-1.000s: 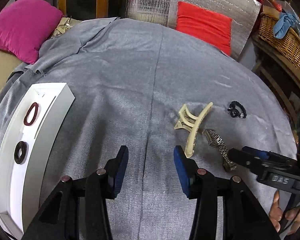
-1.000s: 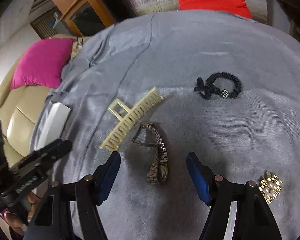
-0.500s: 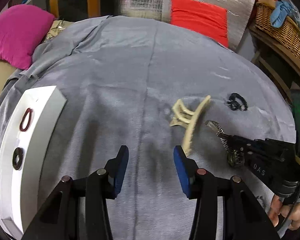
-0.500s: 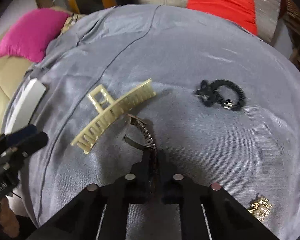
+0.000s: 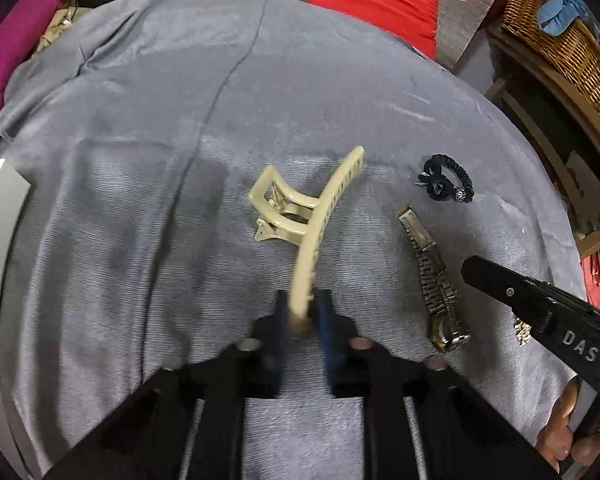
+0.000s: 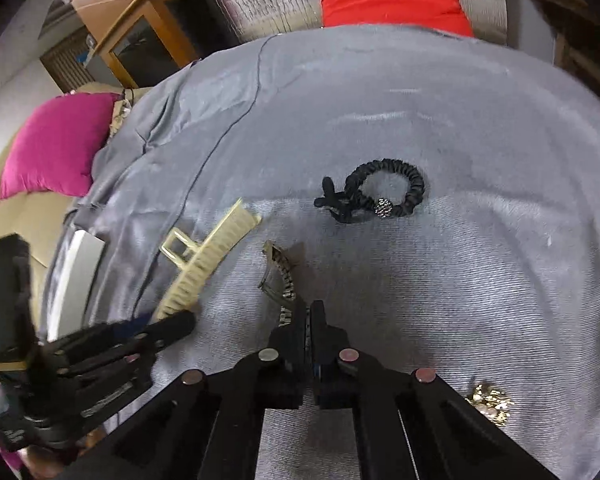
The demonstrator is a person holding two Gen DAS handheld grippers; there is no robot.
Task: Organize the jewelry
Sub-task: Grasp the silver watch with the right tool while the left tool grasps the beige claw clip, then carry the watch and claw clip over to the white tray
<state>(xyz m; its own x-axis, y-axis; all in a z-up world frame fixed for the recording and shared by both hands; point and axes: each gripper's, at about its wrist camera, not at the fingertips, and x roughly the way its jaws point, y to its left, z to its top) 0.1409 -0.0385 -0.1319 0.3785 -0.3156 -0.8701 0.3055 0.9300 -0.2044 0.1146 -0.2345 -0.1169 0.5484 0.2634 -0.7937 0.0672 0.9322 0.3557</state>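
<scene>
My left gripper (image 5: 302, 312) is shut on the near end of a cream hair claw clip (image 5: 300, 220), which lies on the grey cloth (image 5: 140, 200); the clip also shows in the right wrist view (image 6: 204, 264). My right gripper (image 6: 308, 320) is shut on a metal wristwatch (image 6: 280, 276), its band trailing forward; the watch shows in the left wrist view (image 5: 432, 272). A black scrunchie (image 6: 376, 196) lies beyond it. A gold brooch (image 6: 490, 400) lies at the lower right.
A white tray (image 5: 0, 216) sits at the left edge of the cloth. A red cushion (image 5: 376, 0) and a wicker basket (image 5: 560, 36) stand behind. A magenta cushion (image 6: 56, 140) is at the far left.
My left gripper moved right and shut on the claw clip. My right gripper shut on the watch half a second ago and still holds it.
</scene>
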